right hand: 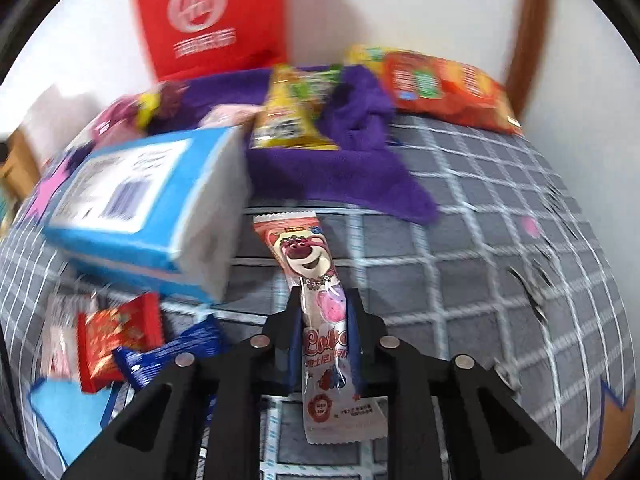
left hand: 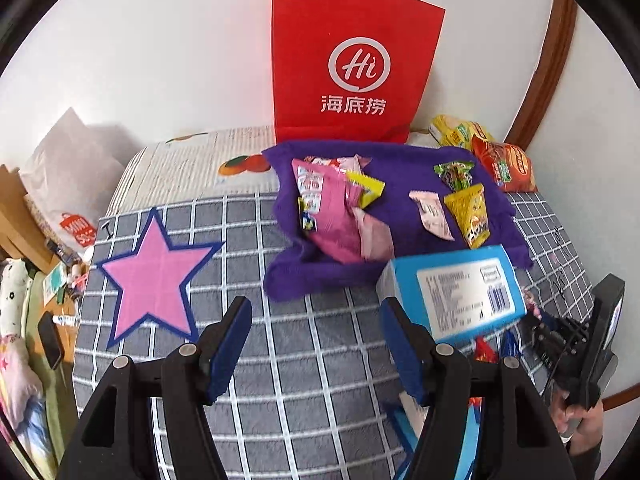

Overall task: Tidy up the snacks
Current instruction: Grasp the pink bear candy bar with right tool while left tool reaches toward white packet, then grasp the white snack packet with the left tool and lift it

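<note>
We are clamping the pink bear-printed snack stick (right hand: pixel 320 320) in our right gripper (right hand: pixel 323 336), while our left gripper (left hand: pixel 316 344) is hanging half-wide, empty, beside the blue box (left hand: pixel 452 292).

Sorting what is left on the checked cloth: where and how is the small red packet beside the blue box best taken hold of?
Grip the small red packet across its flat middle, coming from above. It lies flat, with the dark blue wrapper against its lower right edge, so its upper and left sides look freer for the gripper fingers.

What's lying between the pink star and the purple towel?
Nothing: in the left wrist view, only bare checked cloth separates the pink star from the purple towel.
</note>
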`<action>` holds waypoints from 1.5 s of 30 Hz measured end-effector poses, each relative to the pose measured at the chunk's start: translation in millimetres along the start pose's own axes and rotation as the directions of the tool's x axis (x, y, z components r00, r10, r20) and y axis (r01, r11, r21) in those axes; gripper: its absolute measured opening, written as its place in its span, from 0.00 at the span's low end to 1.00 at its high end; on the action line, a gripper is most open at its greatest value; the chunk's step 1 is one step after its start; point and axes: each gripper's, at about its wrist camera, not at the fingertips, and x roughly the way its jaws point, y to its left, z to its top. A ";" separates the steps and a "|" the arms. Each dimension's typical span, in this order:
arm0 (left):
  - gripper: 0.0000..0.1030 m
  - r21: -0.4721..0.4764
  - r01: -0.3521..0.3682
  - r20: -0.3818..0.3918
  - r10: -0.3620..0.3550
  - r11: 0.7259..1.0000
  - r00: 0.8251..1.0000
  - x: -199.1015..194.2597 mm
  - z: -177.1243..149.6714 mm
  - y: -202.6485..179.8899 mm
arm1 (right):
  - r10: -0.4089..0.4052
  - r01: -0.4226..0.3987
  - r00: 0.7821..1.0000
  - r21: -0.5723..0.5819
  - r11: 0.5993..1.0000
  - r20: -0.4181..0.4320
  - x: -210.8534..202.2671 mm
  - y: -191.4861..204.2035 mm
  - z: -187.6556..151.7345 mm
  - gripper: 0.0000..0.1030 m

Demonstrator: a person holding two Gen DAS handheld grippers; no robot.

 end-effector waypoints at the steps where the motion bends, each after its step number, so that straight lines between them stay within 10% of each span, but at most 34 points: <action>1: 0.63 -0.002 0.002 0.001 -0.002 1.000 1.000 -1.9 -4.3 -0.3 | -0.007 0.007 1.000 0.031 1.000 0.005 -5.2 -5.4 -3.3 0.17; 30: 0.63 -0.016 0.147 -0.168 -0.148 0.989 0.975 70.5 -95.2 -86.8 | 0.003 -0.011 0.999 0.165 0.986 0.054 -13.9 -25.4 -33.1 0.22; 45: 0.71 0.114 0.042 -0.112 -0.029 0.993 0.993 79.5 -96.7 -116.9 | -0.011 0.005 0.999 0.126 0.992 0.046 -14.1 -16.9 -31.7 0.31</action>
